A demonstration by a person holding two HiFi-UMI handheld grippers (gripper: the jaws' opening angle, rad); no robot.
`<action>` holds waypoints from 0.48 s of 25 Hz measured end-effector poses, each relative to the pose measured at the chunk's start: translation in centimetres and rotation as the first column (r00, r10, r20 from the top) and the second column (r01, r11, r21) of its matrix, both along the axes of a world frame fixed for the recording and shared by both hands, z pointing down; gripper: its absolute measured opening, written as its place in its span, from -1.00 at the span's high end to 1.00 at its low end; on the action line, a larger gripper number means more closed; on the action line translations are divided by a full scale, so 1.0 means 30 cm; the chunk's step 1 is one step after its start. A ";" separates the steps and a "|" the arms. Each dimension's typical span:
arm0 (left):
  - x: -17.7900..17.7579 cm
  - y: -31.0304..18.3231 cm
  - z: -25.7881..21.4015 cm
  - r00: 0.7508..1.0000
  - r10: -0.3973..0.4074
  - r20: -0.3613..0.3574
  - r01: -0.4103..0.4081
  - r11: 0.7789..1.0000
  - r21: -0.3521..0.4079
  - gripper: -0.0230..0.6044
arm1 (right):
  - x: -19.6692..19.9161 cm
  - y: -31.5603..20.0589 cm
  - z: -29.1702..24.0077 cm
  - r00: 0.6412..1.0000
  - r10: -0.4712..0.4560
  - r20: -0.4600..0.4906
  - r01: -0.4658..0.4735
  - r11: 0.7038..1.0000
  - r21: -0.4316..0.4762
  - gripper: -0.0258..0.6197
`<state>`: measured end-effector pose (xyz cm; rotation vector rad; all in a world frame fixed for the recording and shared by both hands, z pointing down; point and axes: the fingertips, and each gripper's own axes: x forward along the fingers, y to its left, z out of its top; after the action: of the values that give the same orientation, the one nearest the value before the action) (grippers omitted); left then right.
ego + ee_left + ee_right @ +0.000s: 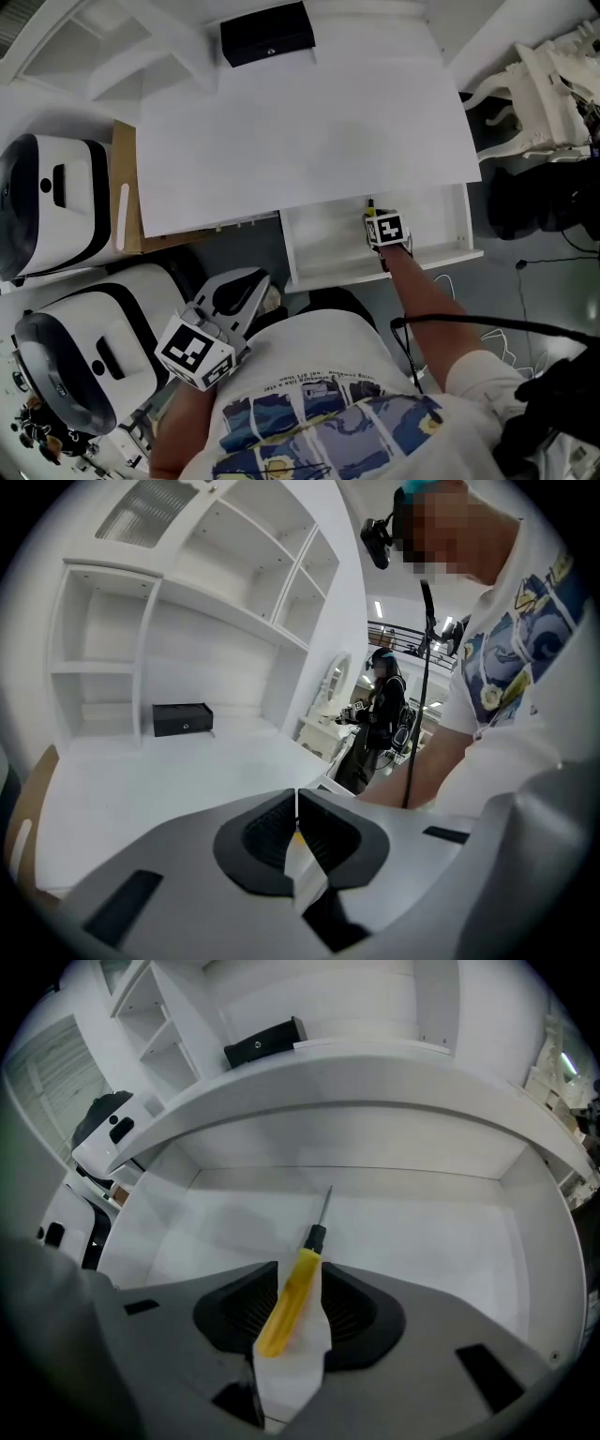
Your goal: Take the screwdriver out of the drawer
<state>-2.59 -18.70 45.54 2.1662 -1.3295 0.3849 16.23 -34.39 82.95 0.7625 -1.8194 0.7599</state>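
A screwdriver [291, 1302] with a yellow handle, black collar and thin metal shaft lies on the floor of the open white drawer [422, 1232]. My right gripper [298, 1299] points steeply down into the drawer, its jaws open on either side of the handle, with white floor showing beside it. In the head view the right gripper [373, 217] sits over the drawer [319, 267], and the screwdriver's tip [370, 203] pokes out past it. My left gripper [246, 286] hangs by my body, left of the drawer. Its dark pads [272, 829] are together with nothing between them.
A black box [267, 34] stands at the back of the white desk top [300, 122], under shelves [187, 583]. Two white-and-black machines [47, 202] [84, 356] and a cardboard sheet [127, 187] fill the left. White furniture [544, 94] stands at the right.
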 end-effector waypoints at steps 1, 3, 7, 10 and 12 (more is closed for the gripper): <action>-0.001 -0.001 0.000 1.000 -0.004 0.000 0.004 1.000 -0.001 0.88 | 0.002 0.001 0.005 1.000 0.000 -0.007 0.000 1.000 0.002 0.43; -0.007 -0.002 0.000 1.000 -0.009 0.001 0.009 1.000 -0.004 0.88 | 0.007 0.004 0.016 1.000 0.005 -0.023 -0.005 1.000 0.000 0.47; -0.016 -0.001 0.004 1.000 -0.010 0.002 0.010 1.000 -0.007 0.88 | 0.021 0.017 0.037 0.998 0.015 -0.062 -0.015 1.000 -0.004 0.61; -0.025 0.001 0.004 1.000 -0.009 0.004 0.009 1.000 -0.006 0.88 | 0.022 0.018 0.041 0.997 0.017 -0.073 -0.017 1.000 0.002 0.62; -0.033 0.003 0.001 1.000 -0.008 0.004 0.008 1.000 -0.004 0.88 | 0.022 0.016 0.039 0.997 0.020 -0.076 -0.020 1.000 0.000 0.62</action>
<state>-3.58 -18.60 45.58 2.1575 -1.3378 0.3892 16.90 -33.90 84.14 0.7997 -1.7457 0.7349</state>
